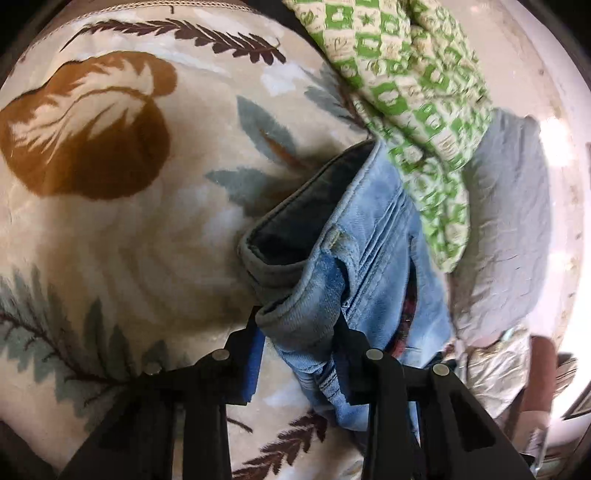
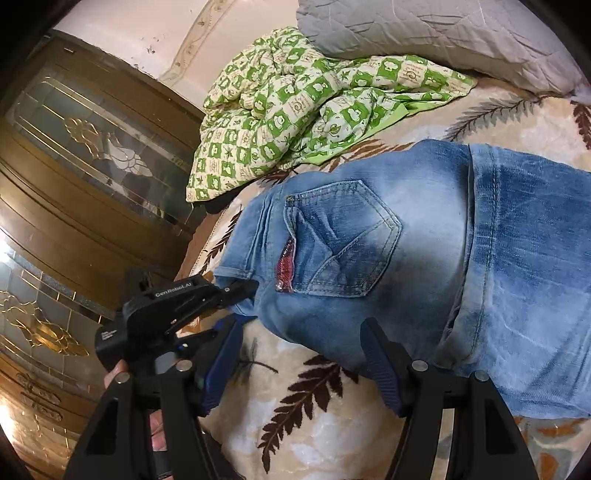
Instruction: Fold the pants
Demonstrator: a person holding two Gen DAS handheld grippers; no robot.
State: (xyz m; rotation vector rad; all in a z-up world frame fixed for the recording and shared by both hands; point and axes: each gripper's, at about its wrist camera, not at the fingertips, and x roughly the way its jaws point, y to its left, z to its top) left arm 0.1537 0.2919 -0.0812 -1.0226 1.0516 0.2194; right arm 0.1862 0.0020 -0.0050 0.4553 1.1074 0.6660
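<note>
Spread beneath both grippers is a plush leaf-print blanket (image 2: 317,398) covering a bed, with a glazed wooden cabinet (image 2: 92,177) at nine o'clock in the right wrist view.

Nearest item: the left gripper (image 1: 301,350). Its blue pads are closed on the waistband (image 1: 295,314) of the jeans (image 2: 424,258), denim bunched between them and lifted off the blanket; in the right wrist view this gripper enters at eight o'clock and bites the waist corner.

The right gripper (image 2: 303,354) is open and holds nothing. One finger lies against the seat edge of the jeans, the other over bare blanket.

The jeans run from centre to three o'clock, back pocket (image 2: 340,240) uppermost, legs leaving frame.

Handling judgement: denim is soft but fairly heavy and will sag from one corner. The doubled waistband is the firmest hold; I judge the opposite waist corner the proper place for the right gripper.

Beyond, at twelve o'clock: a green checked cloth (image 2: 295,110), then a grey pillow (image 2: 443,33).
</note>
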